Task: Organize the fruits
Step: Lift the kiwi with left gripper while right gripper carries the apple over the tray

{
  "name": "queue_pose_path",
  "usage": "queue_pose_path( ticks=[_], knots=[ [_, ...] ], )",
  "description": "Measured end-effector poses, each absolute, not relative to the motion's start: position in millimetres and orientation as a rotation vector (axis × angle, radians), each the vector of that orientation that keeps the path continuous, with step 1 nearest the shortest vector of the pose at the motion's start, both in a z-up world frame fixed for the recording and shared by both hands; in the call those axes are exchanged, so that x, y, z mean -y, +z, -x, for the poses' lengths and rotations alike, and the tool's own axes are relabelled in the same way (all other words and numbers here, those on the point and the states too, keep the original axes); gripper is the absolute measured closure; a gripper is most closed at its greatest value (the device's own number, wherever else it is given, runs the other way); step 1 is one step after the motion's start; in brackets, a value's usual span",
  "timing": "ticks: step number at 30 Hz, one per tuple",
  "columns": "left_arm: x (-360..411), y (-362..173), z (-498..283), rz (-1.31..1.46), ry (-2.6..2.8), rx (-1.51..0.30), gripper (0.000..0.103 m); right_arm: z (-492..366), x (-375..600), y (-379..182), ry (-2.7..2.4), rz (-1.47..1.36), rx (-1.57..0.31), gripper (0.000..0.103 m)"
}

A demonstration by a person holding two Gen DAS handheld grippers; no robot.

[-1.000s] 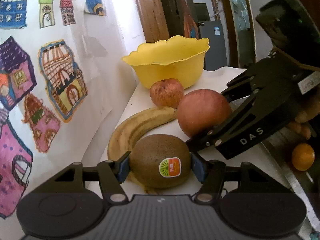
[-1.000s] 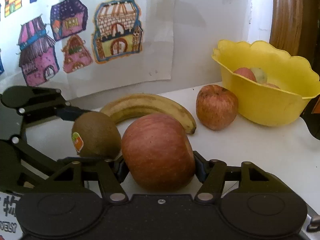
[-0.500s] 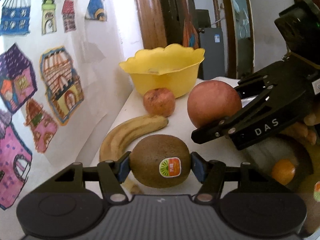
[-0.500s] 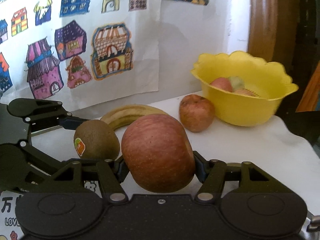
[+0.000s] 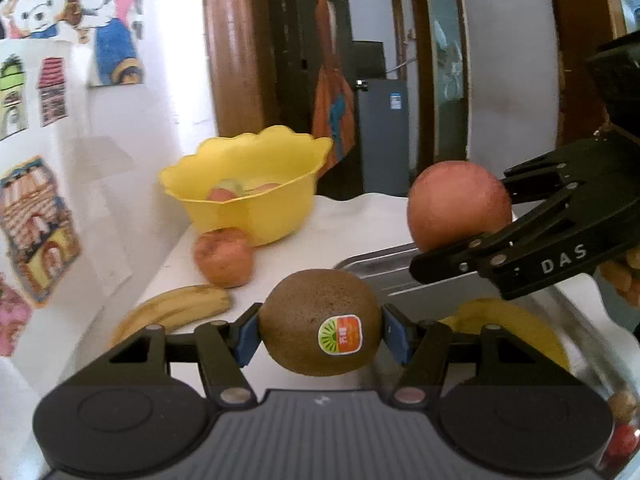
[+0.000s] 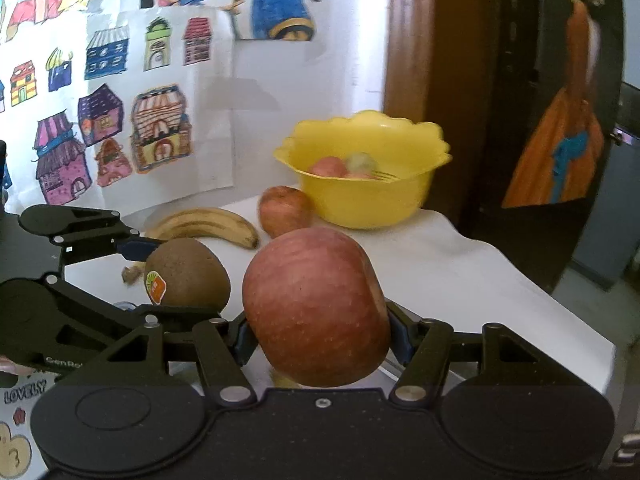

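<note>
On your white bench (image 6: 460, 264) you have a yellow scalloped plastic bowl (image 6: 372, 200), a small reddish apple (image 6: 282, 210) touching it, a spotted yellow banana (image 6: 204, 224) and a metal tray (image 5: 384, 264).

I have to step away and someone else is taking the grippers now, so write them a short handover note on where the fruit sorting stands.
Left gripper: shut on the kiwi, lifted off the table.
Right gripper: shut on the big apple, also in the air.
Yellow bowl at the back of the white table already holds a few fruits.
On the table in front of the bowl: small apple and banana.
A metal tray lies under the grippers.
Left: place both held fruits, then the small apple and banana.
</note>
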State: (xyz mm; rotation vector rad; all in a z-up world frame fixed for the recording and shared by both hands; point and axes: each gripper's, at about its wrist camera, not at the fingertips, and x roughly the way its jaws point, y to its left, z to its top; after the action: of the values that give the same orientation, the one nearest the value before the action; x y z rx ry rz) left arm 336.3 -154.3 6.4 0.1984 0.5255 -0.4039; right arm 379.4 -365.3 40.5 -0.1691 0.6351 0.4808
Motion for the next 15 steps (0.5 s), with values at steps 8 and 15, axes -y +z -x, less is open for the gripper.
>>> queue_pose_path(
  ticks=[8,15],
  knots=[
    [186,0,-331,-0.212,-0.453,-0.546,0.037,-368,400,25,0.417,0.149,-0.646,0.039],
    [200,-10,-330,-0.241,-0.477,-0.568,0.037,-372,408,5,0.408,0.134,-0.666,0.039]
  ],
)
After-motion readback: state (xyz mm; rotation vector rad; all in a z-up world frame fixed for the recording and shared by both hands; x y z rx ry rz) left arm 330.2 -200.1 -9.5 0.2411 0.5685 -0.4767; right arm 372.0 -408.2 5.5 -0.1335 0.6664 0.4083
